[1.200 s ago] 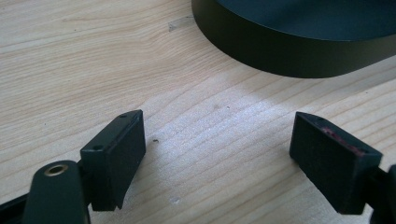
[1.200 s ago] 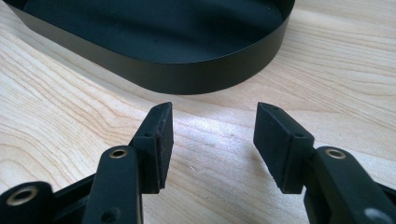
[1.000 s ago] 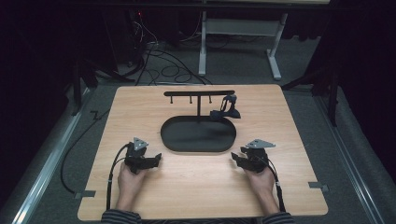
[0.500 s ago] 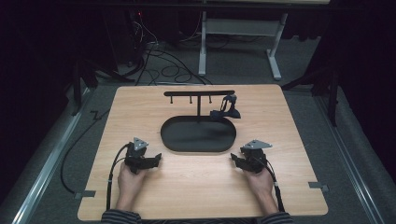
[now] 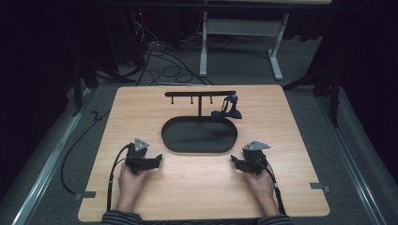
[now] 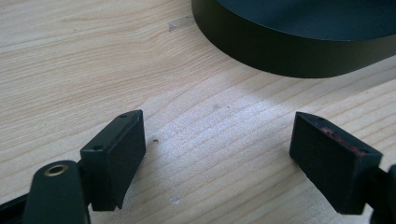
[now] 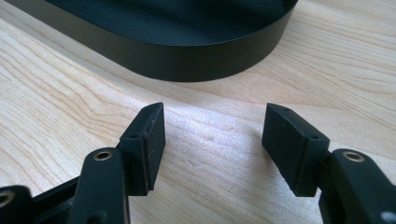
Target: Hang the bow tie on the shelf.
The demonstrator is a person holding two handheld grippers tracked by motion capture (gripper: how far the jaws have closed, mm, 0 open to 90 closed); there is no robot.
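Nothing much has moved since the earlier frames, both hands sit in about the same spots on the wooden table (image 5: 197, 187), maybe a hair of drift at most.

Going left to right in the high view: the left hand (image 5: 130, 180) rests on the table near the front-left, holding the left gripper (image 5: 157, 161), which points toward the oval black tray (image 5: 199, 136) and stops just short of it. From the left gripper view its jaws are spread wide apart with bare wood between them, and the tray wall curves across the top right.

Mid-table is the tray, with a thin T-shaped black stand (image 5: 200, 95) rising from its back edge, little pegs hanging under the bar. Right of the post, by the tray's far-right rim, is a small dark object (image 5: 227, 110); can't tell what it is.

Then the right hand (image 5: 259, 183) with the right gripper (image 5: 233, 161), aimed left at the tray. Its jaws are apart too, nothing between them, tray wall just ahead.
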